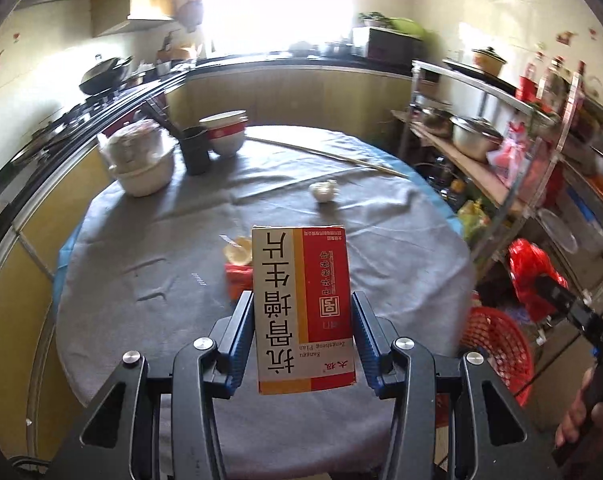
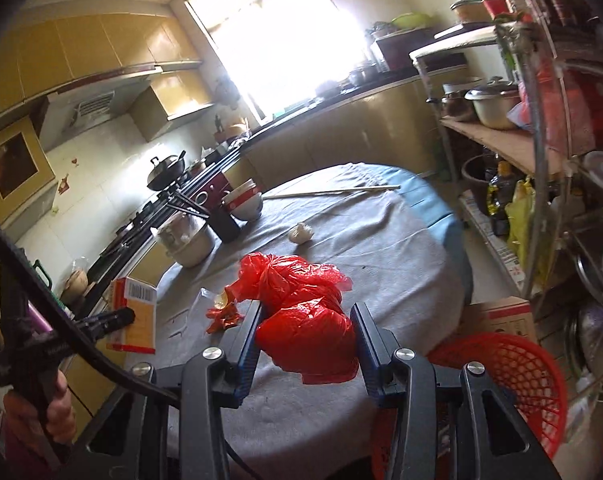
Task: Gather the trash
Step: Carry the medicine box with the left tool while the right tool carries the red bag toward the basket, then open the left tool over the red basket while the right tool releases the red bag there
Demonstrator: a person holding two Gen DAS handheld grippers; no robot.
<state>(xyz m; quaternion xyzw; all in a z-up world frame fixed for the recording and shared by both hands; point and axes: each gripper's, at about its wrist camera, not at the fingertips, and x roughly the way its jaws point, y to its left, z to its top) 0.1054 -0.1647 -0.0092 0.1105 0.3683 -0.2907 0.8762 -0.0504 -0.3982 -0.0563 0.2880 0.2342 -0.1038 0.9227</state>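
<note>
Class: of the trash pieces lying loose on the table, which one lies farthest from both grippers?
The white crumpled paper ball, alone mid-table; the orange wrapper lies close by the held box.

tissue ball [image 1: 323,191] on table [image 1: 401,248], basket [image 1: 497,348] right of table.

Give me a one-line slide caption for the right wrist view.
Right gripper holds a red plastic bag above the grey-clothed table, with the red basket waiting lower right.

a home kitchen: a wok [image 2: 166,171] on the stove, yellow cabinets [image 2: 93,46], stacked bowls [image 1: 223,131] on the cloth-covered table [image 1: 153,240].
</note>
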